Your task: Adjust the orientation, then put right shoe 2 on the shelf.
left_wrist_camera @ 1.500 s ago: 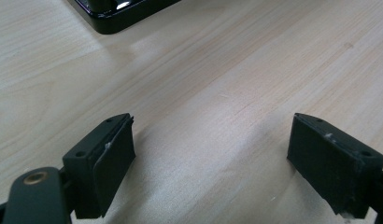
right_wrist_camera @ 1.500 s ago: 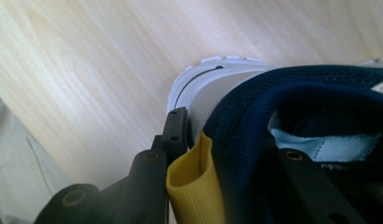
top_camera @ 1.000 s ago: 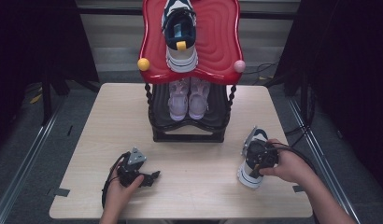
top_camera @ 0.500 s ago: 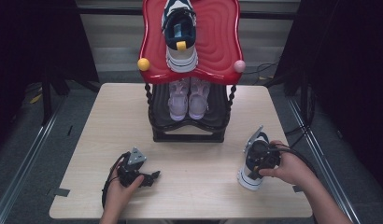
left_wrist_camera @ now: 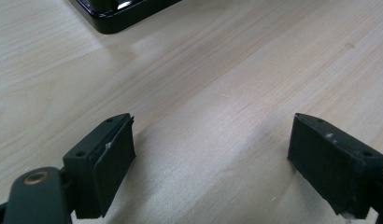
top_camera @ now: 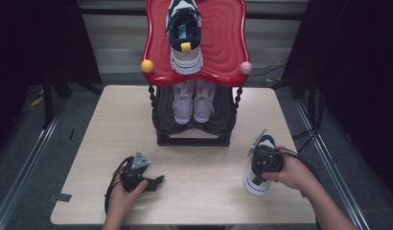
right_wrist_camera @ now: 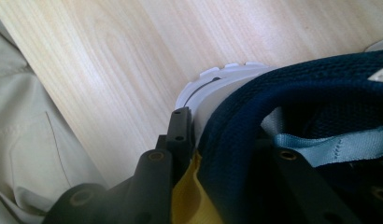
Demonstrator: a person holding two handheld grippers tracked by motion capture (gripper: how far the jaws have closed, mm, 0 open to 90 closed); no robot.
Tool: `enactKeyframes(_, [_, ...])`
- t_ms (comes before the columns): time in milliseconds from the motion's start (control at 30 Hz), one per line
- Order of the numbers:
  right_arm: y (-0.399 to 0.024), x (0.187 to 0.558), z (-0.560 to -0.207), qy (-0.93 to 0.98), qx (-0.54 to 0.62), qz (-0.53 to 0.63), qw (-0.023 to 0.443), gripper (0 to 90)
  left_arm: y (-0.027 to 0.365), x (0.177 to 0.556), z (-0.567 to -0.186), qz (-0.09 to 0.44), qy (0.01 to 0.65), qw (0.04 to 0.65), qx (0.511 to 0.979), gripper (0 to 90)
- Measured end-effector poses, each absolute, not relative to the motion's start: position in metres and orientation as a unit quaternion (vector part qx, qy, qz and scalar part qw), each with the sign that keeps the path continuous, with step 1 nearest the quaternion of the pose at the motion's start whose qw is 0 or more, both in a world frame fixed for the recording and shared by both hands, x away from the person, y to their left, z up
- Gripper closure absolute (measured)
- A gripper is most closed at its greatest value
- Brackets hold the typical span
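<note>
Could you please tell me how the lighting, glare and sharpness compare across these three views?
High view: evenly lit table, dark surroundings, red shelf top a little glossy. Left gripper view: soft shadows under the jaws, a bright glare patch on the black rack base. Right gripper view: navy sneaker so close that the nearest parts at the bottom edge look soft, while the wood grain stays sharp.

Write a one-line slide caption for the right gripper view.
Right gripper clamps the navy sneaker's heel collar above the wooden table.

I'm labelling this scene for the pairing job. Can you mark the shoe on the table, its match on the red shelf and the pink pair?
Table shoe (top_camera: pixel 256 185), high view, white heel.
Shelf shoe (top_camera: pixel 185 43), high view, navy tongue.
Pink pair (top_camera: pixel 193 101), high view, inner edge.
</note>
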State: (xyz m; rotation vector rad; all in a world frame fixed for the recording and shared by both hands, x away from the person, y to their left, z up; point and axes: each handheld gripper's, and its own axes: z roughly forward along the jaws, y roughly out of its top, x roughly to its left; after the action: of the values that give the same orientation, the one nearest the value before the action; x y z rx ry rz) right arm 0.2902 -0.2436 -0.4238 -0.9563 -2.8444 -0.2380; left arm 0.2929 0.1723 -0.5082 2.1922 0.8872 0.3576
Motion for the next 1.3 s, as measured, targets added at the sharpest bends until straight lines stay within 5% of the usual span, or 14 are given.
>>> enactKeyframes(1300, [-0.255,0.300,-0.298,-0.967,-0.242,-0.075,0.036,71.8,0.172,0.293,-0.508,0.136,0.345,0.369,0.852,14.0])
